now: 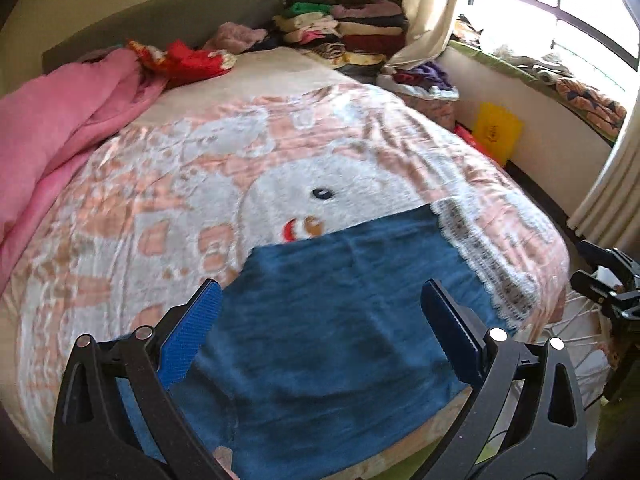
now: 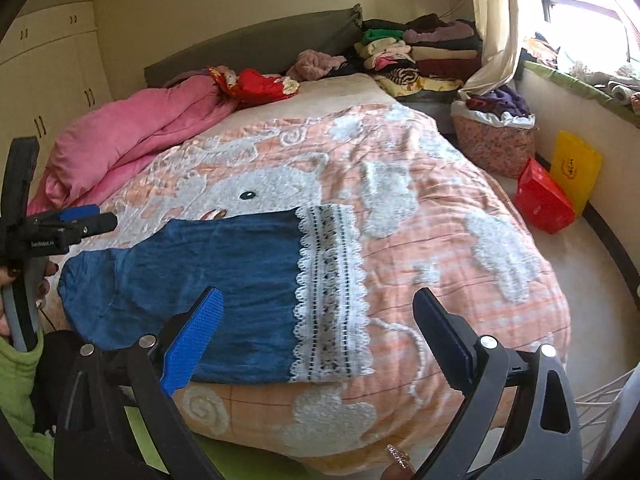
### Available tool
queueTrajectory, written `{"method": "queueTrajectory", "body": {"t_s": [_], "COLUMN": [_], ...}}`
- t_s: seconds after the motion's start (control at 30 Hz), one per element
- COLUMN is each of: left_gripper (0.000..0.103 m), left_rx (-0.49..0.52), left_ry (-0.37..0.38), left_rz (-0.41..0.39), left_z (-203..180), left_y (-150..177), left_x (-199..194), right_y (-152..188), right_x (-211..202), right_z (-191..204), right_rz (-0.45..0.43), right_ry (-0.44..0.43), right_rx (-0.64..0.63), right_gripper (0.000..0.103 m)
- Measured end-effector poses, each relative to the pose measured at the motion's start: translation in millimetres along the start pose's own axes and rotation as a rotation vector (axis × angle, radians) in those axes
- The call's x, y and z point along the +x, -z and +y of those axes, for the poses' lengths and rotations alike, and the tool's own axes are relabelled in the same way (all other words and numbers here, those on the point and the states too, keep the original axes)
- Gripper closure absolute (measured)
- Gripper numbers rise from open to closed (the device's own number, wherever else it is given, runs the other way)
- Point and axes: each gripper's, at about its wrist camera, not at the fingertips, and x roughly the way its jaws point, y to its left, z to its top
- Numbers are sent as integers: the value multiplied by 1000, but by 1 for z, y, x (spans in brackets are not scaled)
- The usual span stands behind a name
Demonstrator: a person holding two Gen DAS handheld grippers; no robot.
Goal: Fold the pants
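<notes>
Blue denim pants [image 2: 208, 280] with a white lace hem [image 2: 332, 292] lie flat near the bed's front edge, waist end to the left, lace to the right. In the left wrist view the pants [image 1: 328, 320] fill the space under my left gripper [image 1: 320, 300], which is open and holds nothing. My right gripper [image 2: 316, 308] hovers open above the lace end, empty. The left gripper [image 2: 80, 220] also shows at the left edge of the right wrist view, held by a hand in a green sleeve. Part of the right gripper [image 1: 608, 284] appears at the far right of the left wrist view.
The bed carries a pink-and-white patterned bedspread [image 2: 440, 220], a pink quilt [image 2: 132, 140] at the left and stacks of folded clothes [image 2: 420, 52] by the headboard. A laundry basket [image 2: 496, 136], a red bag [image 2: 544, 200] and a yellow bag [image 2: 576, 168] stand on the floor at the right.
</notes>
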Motion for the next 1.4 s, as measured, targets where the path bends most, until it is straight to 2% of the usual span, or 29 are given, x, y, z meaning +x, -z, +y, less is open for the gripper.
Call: {"method": "queueTrajectory", "body": {"t_s": [0.3, 0.63, 0.9, 1.0, 1.3, 1.4], "left_gripper": [10, 10, 10, 10, 10, 10], "left_rx": [79, 166, 248, 267, 254, 250], "left_ry": [39, 56, 116, 114, 134, 140], "left_rz": [7, 53, 98, 111, 184, 183], "left_z": [-36, -62, -85, -90, -87, -86], "left_y": [-23, -48, -54, -55, -61, -63], "left_x": [19, 64, 108, 127, 180, 189], "right_y": [1, 10, 24, 29, 42, 43], "right_x": [-7, 1, 28, 41, 69, 76], "right_z": [-16, -23, -15, -14, -19, -20], "right_rz": [-20, -2, 72, 105, 168, 176], "right_ry": [34, 27, -17, -35, -99, -122], "right_rx": [25, 45, 43, 48, 102, 114], "right_gripper": [8, 8, 8, 8, 8, 8]}}
